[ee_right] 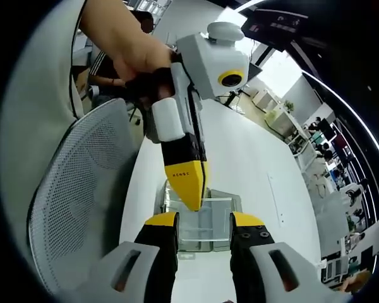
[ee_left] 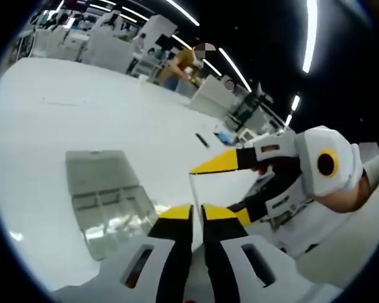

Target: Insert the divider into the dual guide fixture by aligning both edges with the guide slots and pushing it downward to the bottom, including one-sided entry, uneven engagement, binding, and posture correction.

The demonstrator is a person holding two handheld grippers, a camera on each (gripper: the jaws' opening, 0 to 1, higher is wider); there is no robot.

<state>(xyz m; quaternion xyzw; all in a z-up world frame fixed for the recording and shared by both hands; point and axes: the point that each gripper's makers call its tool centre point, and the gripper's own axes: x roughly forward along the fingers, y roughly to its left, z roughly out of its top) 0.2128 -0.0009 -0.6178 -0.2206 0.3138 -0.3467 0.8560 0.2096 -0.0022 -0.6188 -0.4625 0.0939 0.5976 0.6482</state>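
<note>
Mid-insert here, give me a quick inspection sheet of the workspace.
Surface: white table, mostly bare.
Job's things: clear fixture lies on the table; thin clear divider is not in it.
Clutter: small dark item farther back.
Grippers: left gripper shut on the divider; right gripper open.
Cables: nothing seen.
Surroundings: mesh chair; person at distant benches.
</note>
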